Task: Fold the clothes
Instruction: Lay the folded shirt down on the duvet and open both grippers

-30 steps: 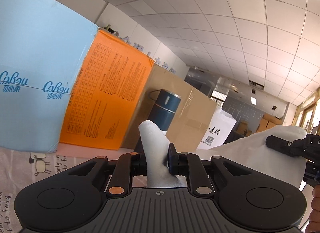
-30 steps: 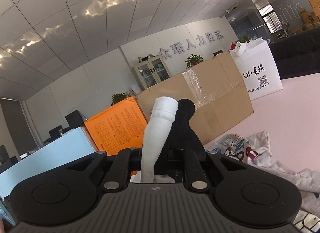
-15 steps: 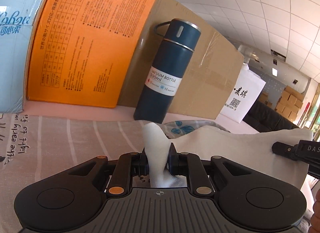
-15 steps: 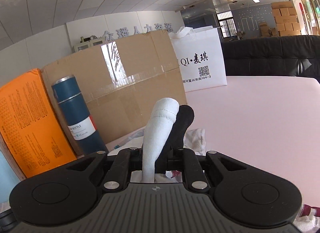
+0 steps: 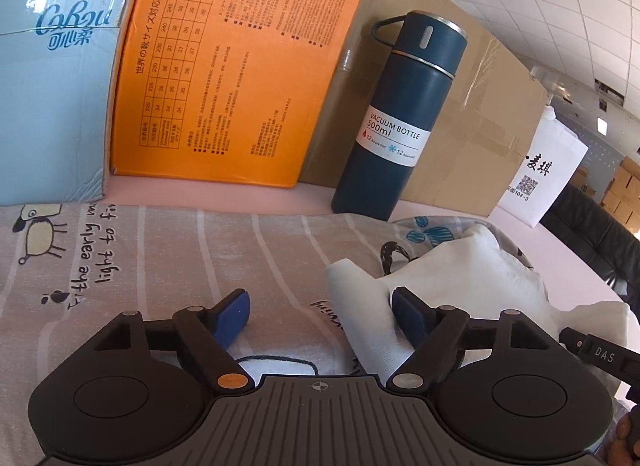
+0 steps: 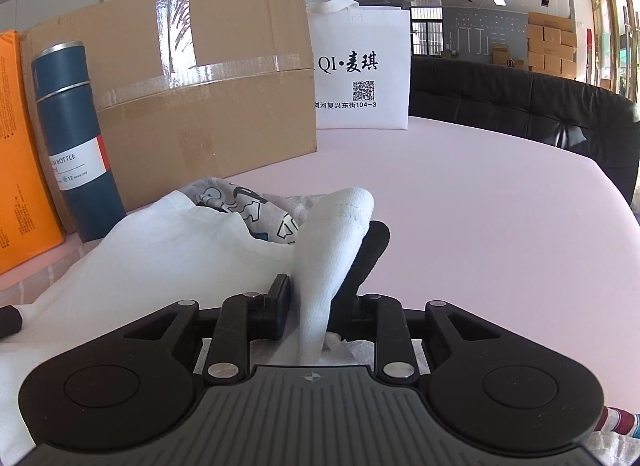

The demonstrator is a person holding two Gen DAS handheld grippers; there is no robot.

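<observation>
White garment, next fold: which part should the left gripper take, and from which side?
Probably the loose corner of the white garment that stands up beside the left gripper, whose jaws are opening and no longer pinch it. Come from the near side, fingers low along the striped grey cloth; the corner is raised and free, so both pads could close across it.

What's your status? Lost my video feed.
Left gripper opening, white garment against one pad. Right gripper opening, cuff between jaws. Vacuum bottle close behind.
</observation>
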